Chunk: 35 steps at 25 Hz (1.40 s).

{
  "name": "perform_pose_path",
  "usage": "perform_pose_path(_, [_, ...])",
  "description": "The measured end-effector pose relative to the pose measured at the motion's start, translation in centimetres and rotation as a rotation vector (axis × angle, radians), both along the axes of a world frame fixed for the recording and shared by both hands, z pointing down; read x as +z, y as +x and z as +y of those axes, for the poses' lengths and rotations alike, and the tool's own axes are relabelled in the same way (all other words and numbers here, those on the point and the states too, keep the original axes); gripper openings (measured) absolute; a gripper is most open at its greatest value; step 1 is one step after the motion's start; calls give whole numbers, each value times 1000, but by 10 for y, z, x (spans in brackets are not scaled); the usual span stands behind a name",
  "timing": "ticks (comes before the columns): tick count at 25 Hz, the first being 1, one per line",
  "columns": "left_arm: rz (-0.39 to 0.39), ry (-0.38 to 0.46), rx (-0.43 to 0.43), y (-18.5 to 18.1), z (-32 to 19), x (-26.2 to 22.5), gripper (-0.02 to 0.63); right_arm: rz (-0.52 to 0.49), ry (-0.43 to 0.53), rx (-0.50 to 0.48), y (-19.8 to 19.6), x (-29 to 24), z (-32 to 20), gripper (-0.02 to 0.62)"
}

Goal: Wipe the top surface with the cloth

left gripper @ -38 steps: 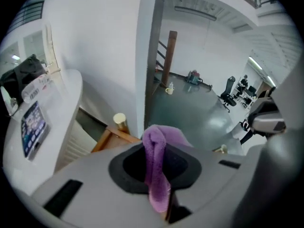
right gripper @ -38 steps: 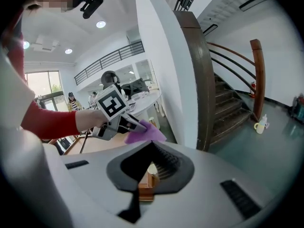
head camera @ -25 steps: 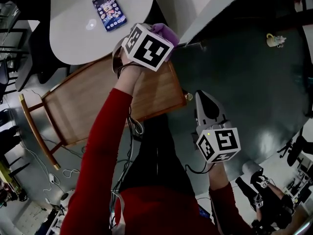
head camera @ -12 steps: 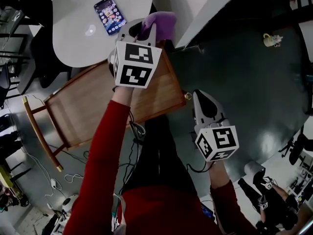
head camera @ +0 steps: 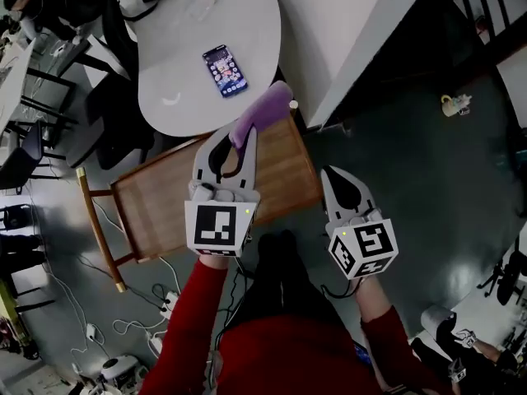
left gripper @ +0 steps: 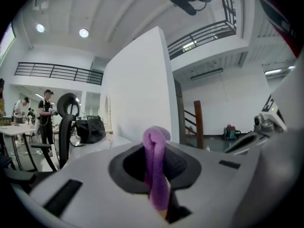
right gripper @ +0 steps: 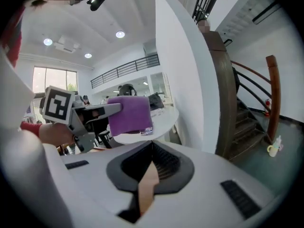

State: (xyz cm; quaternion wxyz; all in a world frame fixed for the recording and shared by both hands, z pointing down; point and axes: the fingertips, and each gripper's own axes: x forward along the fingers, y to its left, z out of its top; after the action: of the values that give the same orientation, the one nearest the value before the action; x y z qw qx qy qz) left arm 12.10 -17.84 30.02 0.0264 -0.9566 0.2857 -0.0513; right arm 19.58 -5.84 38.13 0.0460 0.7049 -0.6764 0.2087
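Observation:
A purple cloth (head camera: 262, 113) sticks out of my left gripper (head camera: 236, 138), which is shut on it. The cloth hangs in the air above the far edge of the wooden chair seat (head camera: 173, 196), just short of the white round table (head camera: 189, 64). In the left gripper view the cloth (left gripper: 156, 170) is pinched as a folded strip between the jaws. The right gripper view shows the cloth (right gripper: 128, 114) as a flat purple square held by the left gripper (right gripper: 90, 112). My right gripper (head camera: 338, 178) hovers to the right of the chair, shut and holding nothing.
A phone (head camera: 225, 70) lies on the white table near its front edge. A white wall panel (head camera: 354, 31) stands at the right of the table. Dark floor (head camera: 428, 163) lies to the right, and cables (head camera: 99, 295) trail on the floor at the left.
My left gripper has drawn back from the table edge toward me with the cloth still in it, and now points forward over the chair. The right gripper has hardly moved.

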Motion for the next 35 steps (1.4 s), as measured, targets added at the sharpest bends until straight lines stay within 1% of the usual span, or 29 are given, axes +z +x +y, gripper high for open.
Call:
perform_pose_path(2, [48,-7,-16,-24,16,-14,54,2,41,-21,-11,-15,0,12])
perform_pose_path(5, [54,-6,-23,-54,40,-25,52,0,98,-53,-28,-33,3,12])
perform_pose_path(9, [83,-4,-70,-86,62,-38,52,12,170,-91,-44,-58,1,12])
perform_pose_path(13, [90,-9,-160,-120,82,-37,54,20,222,-125,-60,-77,4,12])
perform_pose_path(16, [87,-23,-226,-140,92,-31,52,18,244,-146,-66,-88,7,12])
perform_pose_path(18, [89,-30,-241,-147,96,-28,52,28,249,-162,-68,-91,9,12])
perform_pose_path(20, [93,-28,-238,-147,96,-27,52,42,251,-173,-69,-92,10,12])
perform_pose_path(22, [74,-9,-221,-146,98,-24,52,51,254,-178,-69,-93,14,12])
perform_pose_path(26, [44,1,-197,-142,103,-19,52,74,257,-188,-73,-94,18,12])
perform_pose_path(27, [49,2,-195,-140,105,-19,52,81,257,-192,-75,-95,18,12])
perform_pose_path(29, [88,-3,-203,-139,107,-21,54,88,259,-199,-78,-96,18,12])
perform_pose_path(30, [95,-7,-205,-139,108,-21,54,89,261,-202,-80,-97,18,12])
perform_pose_path(33, [71,-12,-200,-141,108,-17,52,83,268,-209,-84,-97,16,12])
perform_pose_path(35, [87,-19,-211,-141,105,-18,52,80,272,-213,-85,-95,14,12])
